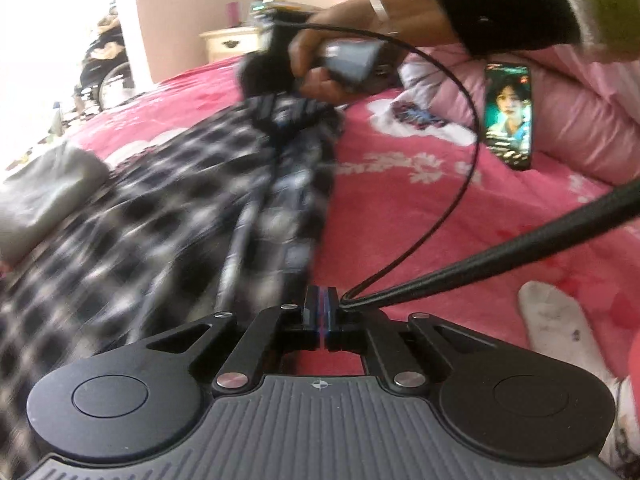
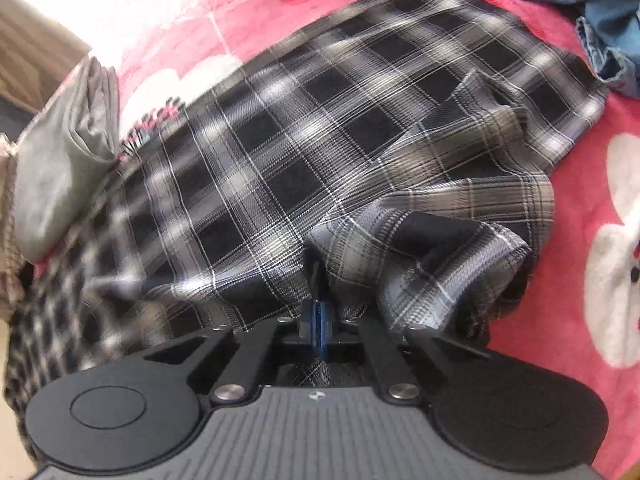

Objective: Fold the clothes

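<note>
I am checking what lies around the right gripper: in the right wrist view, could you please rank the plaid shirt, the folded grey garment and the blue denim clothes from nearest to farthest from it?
1. Plaid shirt: directly at the right gripper, a fold at its fingertips.
2. Folded grey garment: far left, beside the shirt.
3. Blue denim clothes: top right corner, beyond the shirt.

Your plaid shirt [image 2: 340, 152], black, grey and white checks, lies spread across the pink bedspread [image 2: 580, 240], mostly flat but rumpled along the edge nearest you in the right wrist view. There a loose fold bunches up and curls over itself. Its far corner reaches toward the blue denim garment [image 2: 608, 20] on the bedspread. On its other side the shirt touches a folded grey garment [image 2: 60, 168] lying on the bedspread.
</note>
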`<act>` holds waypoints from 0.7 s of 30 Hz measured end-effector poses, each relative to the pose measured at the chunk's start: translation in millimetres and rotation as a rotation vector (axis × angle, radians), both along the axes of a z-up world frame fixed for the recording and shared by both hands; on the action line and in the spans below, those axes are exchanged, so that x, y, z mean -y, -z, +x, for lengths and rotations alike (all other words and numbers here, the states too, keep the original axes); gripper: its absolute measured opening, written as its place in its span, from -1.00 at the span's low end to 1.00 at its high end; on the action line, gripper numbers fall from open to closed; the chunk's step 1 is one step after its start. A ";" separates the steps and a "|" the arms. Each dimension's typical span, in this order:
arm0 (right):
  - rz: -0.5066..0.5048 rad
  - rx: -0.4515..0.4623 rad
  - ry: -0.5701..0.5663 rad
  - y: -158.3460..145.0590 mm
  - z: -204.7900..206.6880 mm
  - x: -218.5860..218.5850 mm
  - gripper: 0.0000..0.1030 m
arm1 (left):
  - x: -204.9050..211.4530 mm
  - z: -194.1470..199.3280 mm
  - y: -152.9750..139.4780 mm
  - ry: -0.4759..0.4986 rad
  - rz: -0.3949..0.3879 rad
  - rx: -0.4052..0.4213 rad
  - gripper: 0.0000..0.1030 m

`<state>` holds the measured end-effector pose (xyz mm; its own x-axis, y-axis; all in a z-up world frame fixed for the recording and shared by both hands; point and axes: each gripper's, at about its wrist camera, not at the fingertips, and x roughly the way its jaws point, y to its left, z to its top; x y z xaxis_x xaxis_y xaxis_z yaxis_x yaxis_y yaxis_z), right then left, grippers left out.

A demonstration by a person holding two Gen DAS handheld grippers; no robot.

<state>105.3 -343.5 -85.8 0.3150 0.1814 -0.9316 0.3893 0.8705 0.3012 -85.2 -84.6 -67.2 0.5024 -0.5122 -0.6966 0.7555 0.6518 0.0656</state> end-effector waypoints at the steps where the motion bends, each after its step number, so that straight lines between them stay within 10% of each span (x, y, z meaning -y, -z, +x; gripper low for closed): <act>1: 0.015 0.012 0.009 -3.2 -5.1 3.9 -0.96 | -5.0 0.3 -0.3 -0.021 0.009 0.003 -0.83; 7: 0.037 0.145 0.002 -37.6 -45.2 23.5 -0.96 | -35.2 5.0 0.4 -0.129 0.069 0.025 -0.35; 15: 0.066 0.328 0.063 -93.3 -133.0 52.8 -0.96 | -43.5 -7.8 12.2 -0.068 0.149 0.009 -0.34; 21: 0.076 0.338 0.196 -80.3 -213.2 70.1 -0.96 | -48.9 -30.4 12.5 0.014 0.197 0.020 -0.35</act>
<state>-108.0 -413.7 -5.5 0.6368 0.1517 -0.7560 0.4141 0.7597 0.5013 -115.6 -35.7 -79.7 0.5109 -0.3742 -0.7739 0.7616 0.6145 0.2057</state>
